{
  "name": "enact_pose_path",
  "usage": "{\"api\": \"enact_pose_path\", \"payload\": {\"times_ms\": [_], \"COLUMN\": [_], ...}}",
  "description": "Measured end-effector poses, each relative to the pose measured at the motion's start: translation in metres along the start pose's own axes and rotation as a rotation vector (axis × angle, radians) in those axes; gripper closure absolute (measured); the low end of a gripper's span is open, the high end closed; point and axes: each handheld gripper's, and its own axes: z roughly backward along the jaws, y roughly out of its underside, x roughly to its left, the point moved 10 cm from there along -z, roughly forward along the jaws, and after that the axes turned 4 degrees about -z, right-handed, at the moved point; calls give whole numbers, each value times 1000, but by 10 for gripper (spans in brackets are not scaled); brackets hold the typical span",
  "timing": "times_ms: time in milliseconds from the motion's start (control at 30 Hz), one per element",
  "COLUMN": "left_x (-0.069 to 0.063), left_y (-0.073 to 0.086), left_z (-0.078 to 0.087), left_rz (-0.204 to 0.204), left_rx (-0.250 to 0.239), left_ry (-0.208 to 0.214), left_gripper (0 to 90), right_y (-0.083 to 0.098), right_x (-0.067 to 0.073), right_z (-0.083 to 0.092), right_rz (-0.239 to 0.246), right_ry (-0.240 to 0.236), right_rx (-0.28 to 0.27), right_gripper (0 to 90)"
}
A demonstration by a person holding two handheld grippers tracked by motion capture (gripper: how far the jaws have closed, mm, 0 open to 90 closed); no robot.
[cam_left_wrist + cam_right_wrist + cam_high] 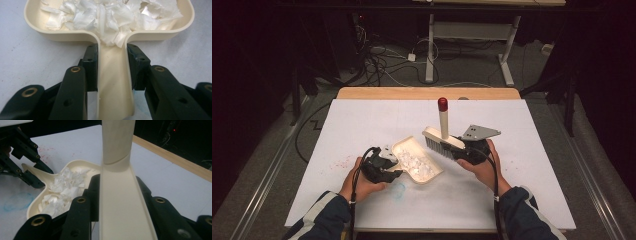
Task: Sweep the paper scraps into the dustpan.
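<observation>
**Dustpan and brush both clamped, scraps in the pan**

Left hand [362, 182] comes in low from the near edge, wrist flat to the table. Left gripper [384, 169] points forward and right; its jaws are pinched on the dustpan handle [113, 75], pads pressed on both sides of the stem just behind the pan body. Right hand [484, 167] sits a bit further up the table, right gripper [469, 150] aimed left toward the pan with the grey plate [479, 132] on top. Its jaws are closed on the flat back of the brush [442, 141]; in the right gripper view the cream bar runs straight up between both pads.

Dustpan [414, 159]: cream plastic, rounded corners, lying on the table near centre, slightly left. White paper scraps [112, 17] piled inside, some spilling down into the handle throat.

Brush: cream head, bristles toward the pan, near the pan's far right rim; contact can't be told. Handle stands upright, red cap [442, 104] on top.

Around: white table sheet [362, 120], faint red specks [343, 162] left of the pan, a pale blue scribble [398, 190] just near of it. Wooden edge [427, 93] at the far side. Behind, cables [382, 60] on the floor and a white desk frame [472, 35]. Nothing lies between brush and pan.
</observation>
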Motion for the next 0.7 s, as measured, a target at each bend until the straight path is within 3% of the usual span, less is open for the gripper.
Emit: {"api": "enact_pose_path", "payload": {"times_ms": [467,700], "left_x": [9,13], "left_y": [12,24], "left_z": [8,13], "left_rz": [26,58], "left_rx": [7,10], "left_ry": [-21,-36], "left_gripper": [634,634], "right_y": [15,21], "right_x": [-16,-22], "right_z": [39,55], "right_rz": [-36,-68], "right_ry": [72,80], "right_rx": [39,50], "right_gripper": [672,672]}}
